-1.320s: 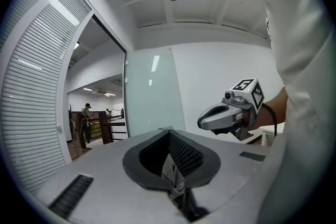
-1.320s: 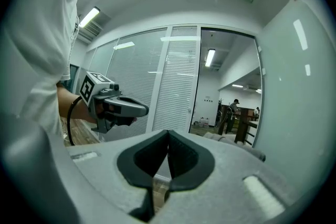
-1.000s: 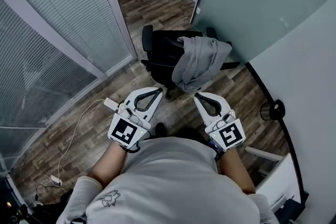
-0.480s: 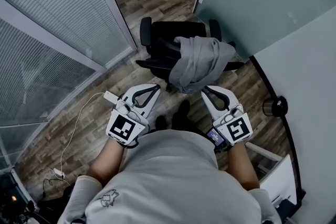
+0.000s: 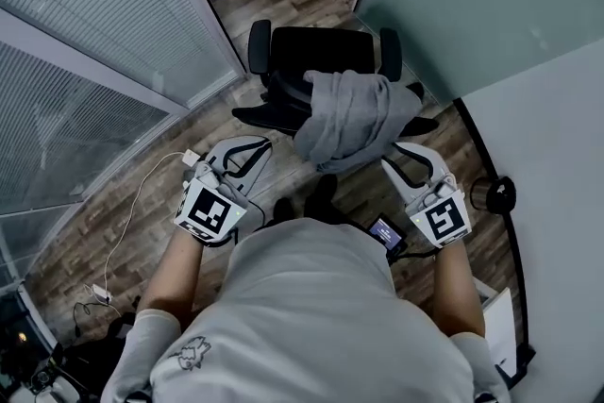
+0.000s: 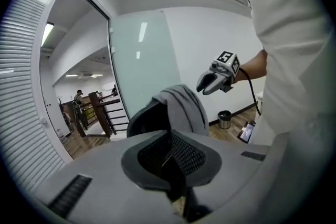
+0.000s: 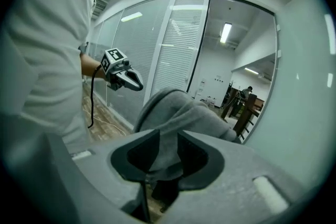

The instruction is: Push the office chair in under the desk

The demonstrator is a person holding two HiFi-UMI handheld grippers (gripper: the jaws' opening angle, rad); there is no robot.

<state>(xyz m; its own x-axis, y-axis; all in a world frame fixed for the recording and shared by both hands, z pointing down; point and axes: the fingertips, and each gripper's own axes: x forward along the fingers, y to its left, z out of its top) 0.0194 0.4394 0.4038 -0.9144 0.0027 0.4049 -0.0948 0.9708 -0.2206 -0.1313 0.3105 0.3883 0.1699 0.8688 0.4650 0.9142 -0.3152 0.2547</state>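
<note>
The office chair [image 5: 316, 61] is standing at the person's twelve o'clock, a grey garment [image 5: 351, 120] hanging over its back. The left gripper [image 5: 251, 146] is hovering clenched and empty. The right gripper [image 5: 402, 152] has just been opening its jaws, with nothing gripped. Pushing on the loose cloth risks the grippers slipping and the chair swivelling.

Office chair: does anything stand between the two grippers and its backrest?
Yes. A grey garment hangs over the office chair's backrest, on the side facing both grippers, so they would meet cloth first. The left gripper is shut. The right gripper's jaws have just been opening, with nothing between them.
</note>
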